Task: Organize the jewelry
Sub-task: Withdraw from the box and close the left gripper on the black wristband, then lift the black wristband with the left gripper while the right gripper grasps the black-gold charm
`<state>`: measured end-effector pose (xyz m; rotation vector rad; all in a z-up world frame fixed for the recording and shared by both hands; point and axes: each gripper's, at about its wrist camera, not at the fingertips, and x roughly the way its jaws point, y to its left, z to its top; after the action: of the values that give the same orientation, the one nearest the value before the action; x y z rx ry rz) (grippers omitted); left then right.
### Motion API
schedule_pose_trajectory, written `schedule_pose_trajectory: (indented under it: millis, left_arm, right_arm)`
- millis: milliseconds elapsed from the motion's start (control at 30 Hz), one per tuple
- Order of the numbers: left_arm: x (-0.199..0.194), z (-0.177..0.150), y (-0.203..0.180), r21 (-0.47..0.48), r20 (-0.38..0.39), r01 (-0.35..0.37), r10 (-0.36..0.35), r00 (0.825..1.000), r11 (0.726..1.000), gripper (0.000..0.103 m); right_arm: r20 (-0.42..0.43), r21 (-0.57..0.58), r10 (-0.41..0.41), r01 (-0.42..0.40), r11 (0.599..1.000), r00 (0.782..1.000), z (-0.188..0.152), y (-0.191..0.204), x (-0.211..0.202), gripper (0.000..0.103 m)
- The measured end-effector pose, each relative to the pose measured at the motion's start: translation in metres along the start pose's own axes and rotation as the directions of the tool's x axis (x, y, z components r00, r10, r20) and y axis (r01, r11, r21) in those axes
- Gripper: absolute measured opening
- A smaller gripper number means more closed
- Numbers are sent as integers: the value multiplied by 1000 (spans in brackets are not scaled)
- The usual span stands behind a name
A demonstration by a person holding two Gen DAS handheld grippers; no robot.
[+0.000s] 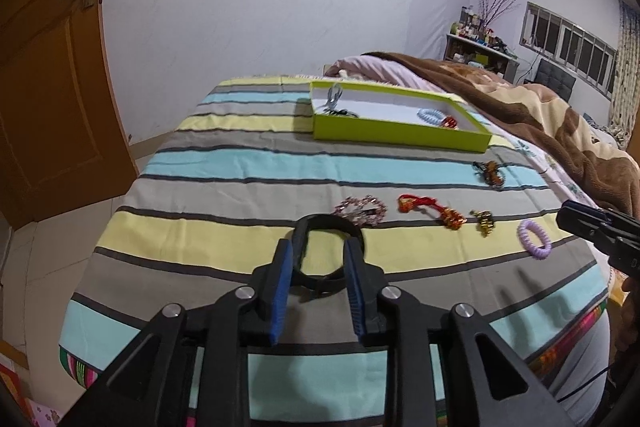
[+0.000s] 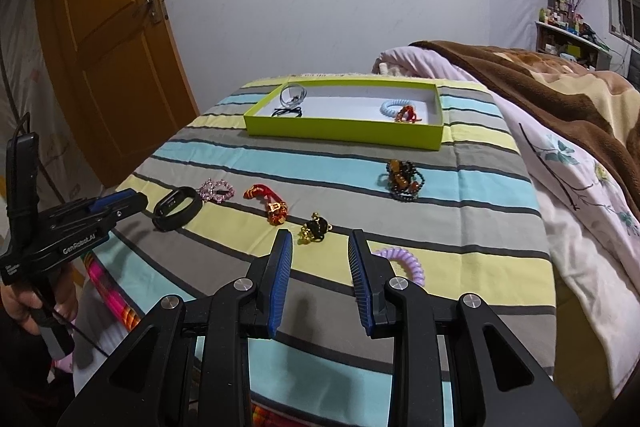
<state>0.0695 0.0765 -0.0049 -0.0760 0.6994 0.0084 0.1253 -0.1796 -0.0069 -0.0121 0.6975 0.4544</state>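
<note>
You see a bedspread striped in grey, pale yellow and light blue with thin dark lines. On it sits a lime-green box with a white inside. A black band, a pink sparkly piece, a red-and-gold charm and a lilac coil tie lie nearby. Your gripper fingers carry blue pads on black.

Box behind jewelry on bedspread

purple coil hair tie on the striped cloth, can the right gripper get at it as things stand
Probably yes: the purple coil hair tie lies just past the open right gripper, beside its right finger, with bare striped cloth around it and nothing on top.
</note>
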Motion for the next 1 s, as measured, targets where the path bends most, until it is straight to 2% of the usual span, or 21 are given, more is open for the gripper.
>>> schedule_pose_trajectory:
  millis: [300,733,933,1000]
  left_arm:
    - [24,-4,9,-17,-56,-13,12,998,1000,29]
    - [42,1,5,-18,-87,-16,14,996,1000,29]
    - [45,2,0,-4,-83,-47,46,995,999,26]
    - [44,2,-2,-2,-81,-49,49,996,999,22]
  right_arm:
    - [-53,-17,6,-6,1000,999,5,5,34,30]
    - [-144,-15,-21,19,1000,989,9,3,79,30]
    - [-163,-30,-40,36,999,986,12,6,87,30]
    - [-164,-51,-55,47,998,985,11,9,88,30]
